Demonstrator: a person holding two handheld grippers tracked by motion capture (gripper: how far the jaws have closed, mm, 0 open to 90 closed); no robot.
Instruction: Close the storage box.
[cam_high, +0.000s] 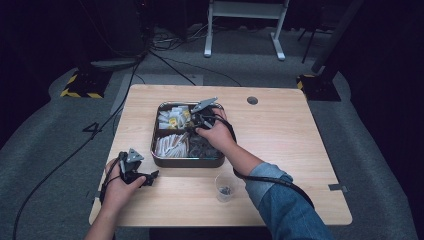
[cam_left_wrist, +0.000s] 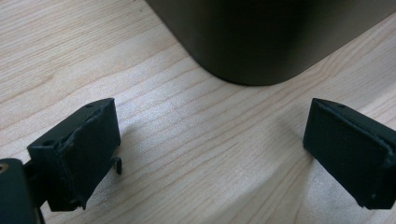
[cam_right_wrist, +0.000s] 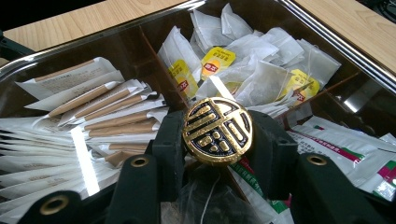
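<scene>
The gold token (cam_right_wrist: 217, 131), a round disc with raised black-and-gold markings, sits clamped between my right gripper's (cam_right_wrist: 219, 140) jaws, held over the tray (cam_high: 187, 161) above the divider between its compartments.

Starting from the left of the high view, my left hand (cam_high: 120, 185) rests on the wooden table (cam_high: 280, 135) near its front left corner, holding the left gripper (cam_high: 150, 176) with its tips pointing toward the tray's near left corner. In the left gripper view I see its jaws spread wide with only bare wood between them, and the tray's dark rounded corner (cam_left_wrist: 261, 42) just ahead, apart from the pads.

Next comes the tray itself, a dark metal box divided into sections. In the right gripper view I see white paper sticks with brown ends (cam_right_wrist: 93, 116) piled in the left section, tea bags with yellow tags (cam_right_wrist: 252, 65) in the far one, and white packets with red and green print (cam_right_wrist: 345, 144) at the right.

My right hand (cam_high: 216, 132) reaches over the tray from the right. A small clear cup (cam_high: 225, 187) stands on the table just in front of the tray, with something dark in its bottom that I cannot make out.
</scene>
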